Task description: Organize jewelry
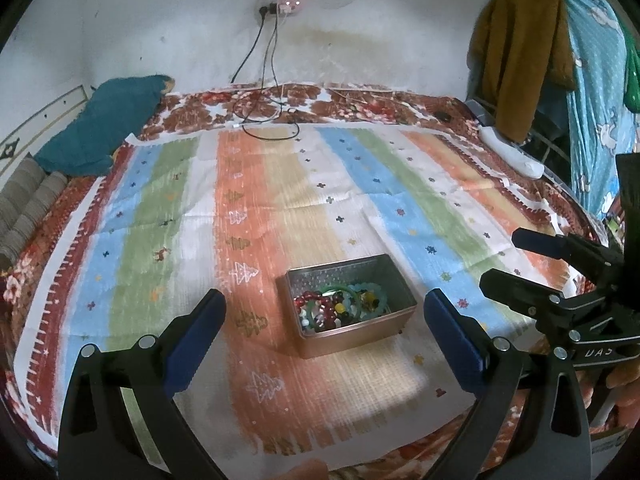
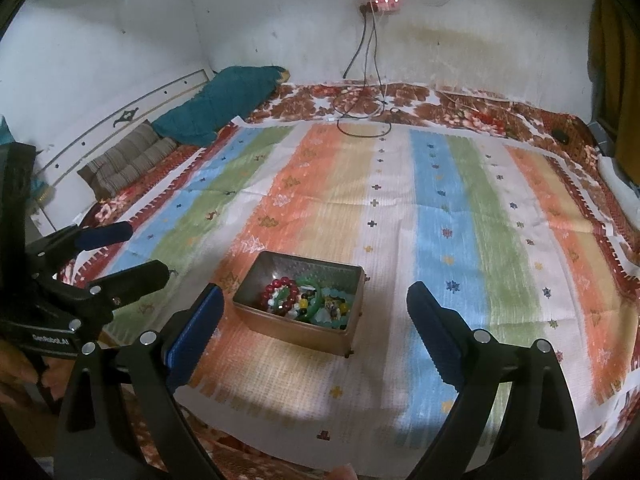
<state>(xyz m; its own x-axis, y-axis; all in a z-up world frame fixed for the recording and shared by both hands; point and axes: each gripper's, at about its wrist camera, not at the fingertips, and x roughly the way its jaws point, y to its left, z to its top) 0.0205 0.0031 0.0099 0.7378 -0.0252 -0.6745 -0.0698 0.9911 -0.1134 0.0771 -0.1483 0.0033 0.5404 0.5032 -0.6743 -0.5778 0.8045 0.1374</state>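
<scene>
A rectangular metal tin (image 1: 390, 322) (image 2: 296, 330) stands on a striped cloth on the bed. It holds a heap of bead bracelets (image 1: 340, 306) (image 2: 308, 300) in red, green, teal and yellow. My left gripper (image 1: 324, 308) is open and empty, hovering just in front of the tin, and it also shows at the left of the right wrist view (image 2: 132, 252). My right gripper (image 2: 314, 304) is open and empty, just in front of the tin, and it also shows at the right of the left wrist view (image 1: 500, 260).
The striped cloth (image 1: 280, 208) (image 2: 440, 208) covers a floral bedspread. A teal pillow (image 1: 100, 124) (image 2: 224, 108) and striped cushions (image 2: 128, 156) lie at the back left. Black cables (image 1: 272, 120) (image 2: 360, 116) trail from a wall socket. Clothes (image 1: 520, 52) hang at the right.
</scene>
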